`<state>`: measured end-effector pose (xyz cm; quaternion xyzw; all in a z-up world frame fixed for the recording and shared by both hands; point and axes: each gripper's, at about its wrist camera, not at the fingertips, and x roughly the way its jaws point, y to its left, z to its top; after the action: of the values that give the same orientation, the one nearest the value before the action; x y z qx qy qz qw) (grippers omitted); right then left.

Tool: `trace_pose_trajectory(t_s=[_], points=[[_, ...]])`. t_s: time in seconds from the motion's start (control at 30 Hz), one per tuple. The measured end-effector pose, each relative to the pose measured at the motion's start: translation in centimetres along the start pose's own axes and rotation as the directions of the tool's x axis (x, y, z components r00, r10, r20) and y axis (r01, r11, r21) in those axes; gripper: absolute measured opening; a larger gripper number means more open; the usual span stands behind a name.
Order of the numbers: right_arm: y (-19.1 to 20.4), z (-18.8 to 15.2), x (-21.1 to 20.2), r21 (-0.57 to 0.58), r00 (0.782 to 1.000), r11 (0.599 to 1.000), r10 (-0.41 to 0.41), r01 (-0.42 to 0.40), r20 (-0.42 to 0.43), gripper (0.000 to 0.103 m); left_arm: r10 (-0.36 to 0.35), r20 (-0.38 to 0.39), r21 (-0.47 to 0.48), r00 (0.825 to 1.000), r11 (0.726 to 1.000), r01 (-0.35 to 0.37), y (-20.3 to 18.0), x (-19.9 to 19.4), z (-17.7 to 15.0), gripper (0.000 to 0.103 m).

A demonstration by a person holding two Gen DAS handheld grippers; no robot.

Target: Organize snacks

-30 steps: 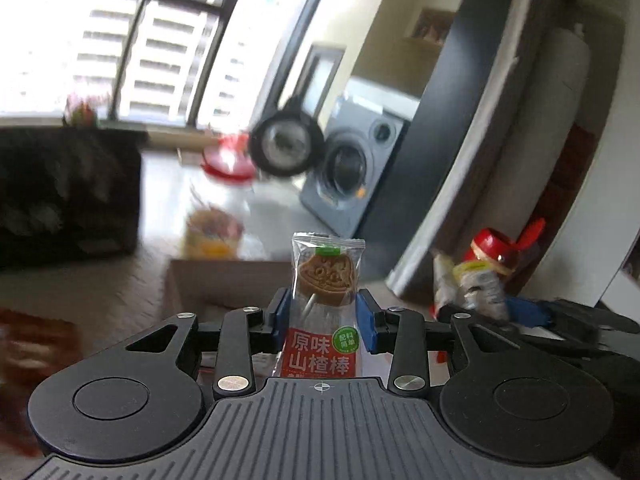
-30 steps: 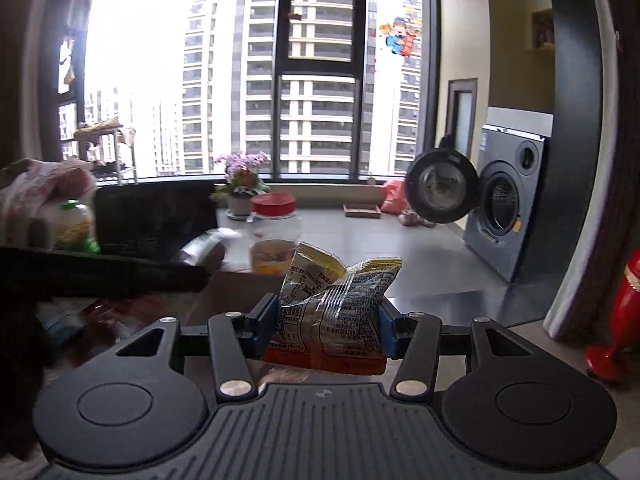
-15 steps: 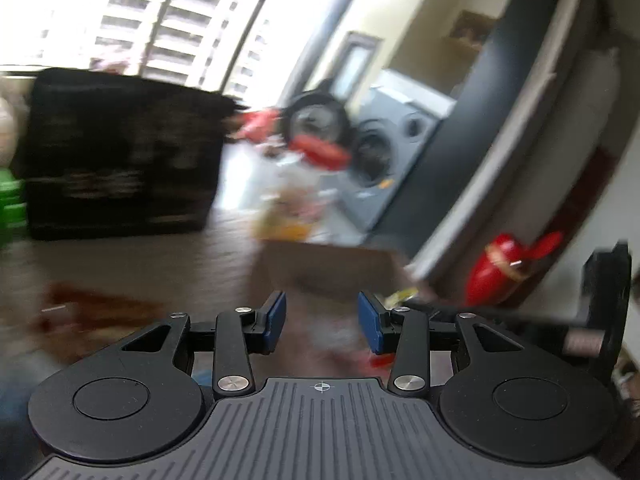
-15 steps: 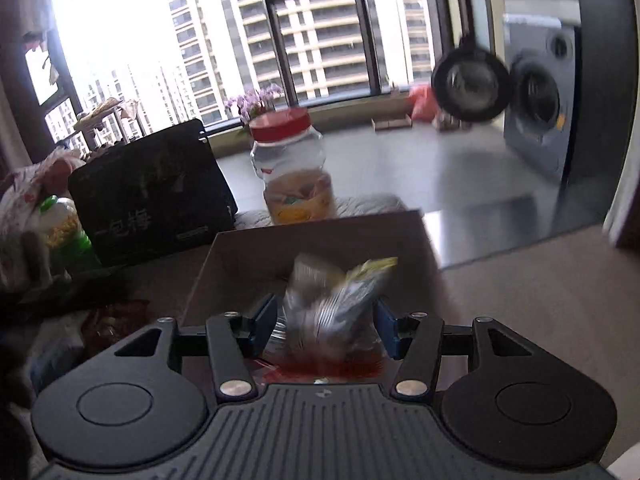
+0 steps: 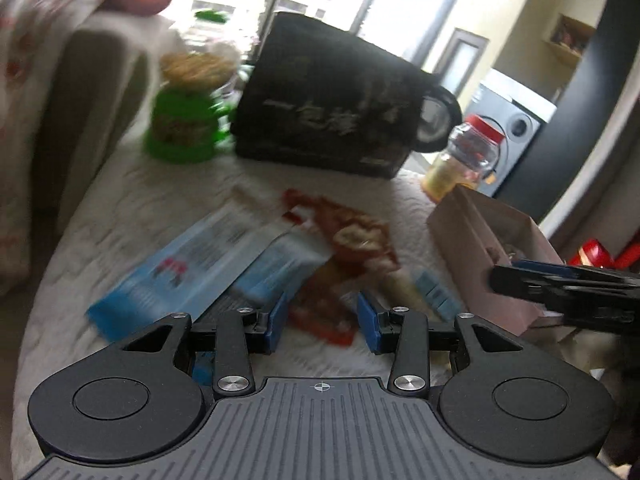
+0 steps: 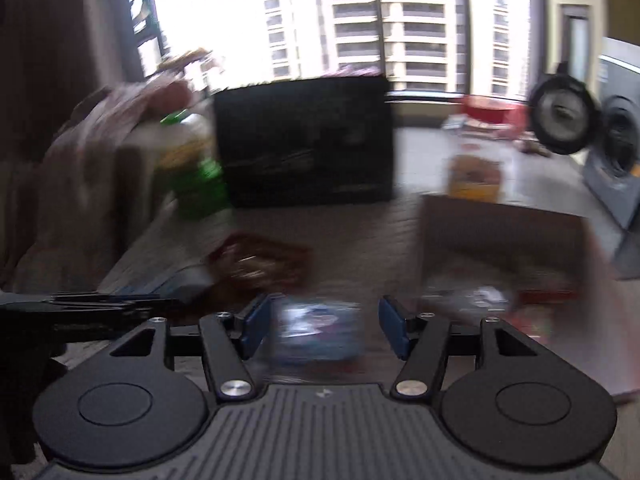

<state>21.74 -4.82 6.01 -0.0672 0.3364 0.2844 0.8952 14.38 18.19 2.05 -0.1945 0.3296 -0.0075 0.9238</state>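
Observation:
My left gripper [image 5: 322, 326] is open and empty, just above a pile of snack packets on the white cloth: a red-brown packet [image 5: 352, 248] and blue-white packets [image 5: 192, 276]. The cardboard box [image 5: 500, 248] stands to the right with snacks inside. My right gripper [image 6: 326, 326] is open and empty above a blurred blue packet [image 6: 320, 332]. The box [image 6: 504, 240] shows to its right with packets in it, and a red-brown packet [image 6: 260, 264] lies ahead on the left.
A black box with white lettering [image 5: 332, 108] stands at the back. A green-based jar [image 5: 188, 116] is to its left and a red-lidded jar [image 5: 464, 156] to its right. A cushioned chair back [image 5: 80, 80] rises at the left. The other gripper [image 5: 568, 292] reaches in from the right.
Both grippers let go of their packets over the box and opened. Both then swung left and down towards the snack pile on the cloth.

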Motion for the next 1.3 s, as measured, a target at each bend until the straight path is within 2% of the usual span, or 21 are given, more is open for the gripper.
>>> trace_pose_trajectory(t_s=[0.1, 0.27, 0.43, 0.57, 0.67, 0.77, 0.9, 1.0, 1.07, 1.17, 1.3], points=[[1.8, 1.0, 3.3, -0.027, 0.998, 0.999, -0.041, 0.04, -0.053, 0.06, -0.021, -0.012, -0.016, 1.0, 1.0, 0.021, 1.0, -0.9, -0.9, 0.044], [1.4, 1.7, 8.1, -0.036, 0.987, 0.995, -0.095, 0.091, -0.132, 0.059, -0.068, -0.023, -0.032, 0.997, 0.997, 0.067, 2.3, -2.3, -2.4, 0.043], [1.1, 1.3, 8.4, -0.015, 0.981, 0.997, -0.073, 0.072, -0.18, 0.059, -0.106, -0.006, -0.089, 0.994, 0.991, 0.105, 3.9, -3.0, -3.2, 0.043], [1.2, 0.1, 6.3, 0.086, 0.973, 0.996, 0.056, -0.037, -0.224, 0.058, -0.134, 0.006, -0.113, 0.991, 0.984, 0.134, 4.3, -3.2, -3.4, 0.043], [1.8, -1.5, 4.1, 0.161, 0.957, 0.978, 0.171, -0.135, -0.234, 0.055, -0.146, 0.01, -0.119, 0.989, 0.982, 0.146, 4.3, -3.4, -3.5, 0.043], [2.5, -3.0, 2.1, 0.149, 0.963, 0.976, 0.185, -0.157, -0.196, 0.052, -0.154, -0.001, -0.118, 0.988, 0.981, 0.153, 3.7, -3.6, -3.8, 0.043], [2.3, -5.0, -0.6, 0.068, 0.992, 0.996, 0.063, -0.056, -0.108, 0.051, -0.192, -0.048, -0.079, 0.98, 0.979, 0.188, 1.8, -3.7, -4.4, 0.043], [0.7, -7.0, -2.4, 0.078, 0.997, 0.997, -0.001, 0.007, -0.075, 0.051, -0.214, -0.082, -0.024, 0.973, 0.977, 0.213, -0.6, -3.5, -4.8, 0.043], [-0.3, -8.5, -3.3, 0.095, 0.998, 0.995, -0.002, 0.008, -0.062, 0.051, -0.214, -0.094, 0.014, 0.972, 0.976, 0.216, -2.5, -3.1, -4.9, 0.043], [-1.1, -10.9, -4.4, 0.104, 0.998, 0.993, -0.053, 0.057, -0.037, 0.051, -0.154, -0.098, 0.078, 0.983, 0.984, 0.162, -5.3, -1.8, -5.1, 0.044], [-1.3, -12.7, -6.3, 0.123, 0.999, 0.992, -0.038, 0.035, 0.022, 0.052, -0.045, -0.088, 0.183, 0.995, 0.981, 0.061, -8.3, 0.4, -5.6, 0.044]])
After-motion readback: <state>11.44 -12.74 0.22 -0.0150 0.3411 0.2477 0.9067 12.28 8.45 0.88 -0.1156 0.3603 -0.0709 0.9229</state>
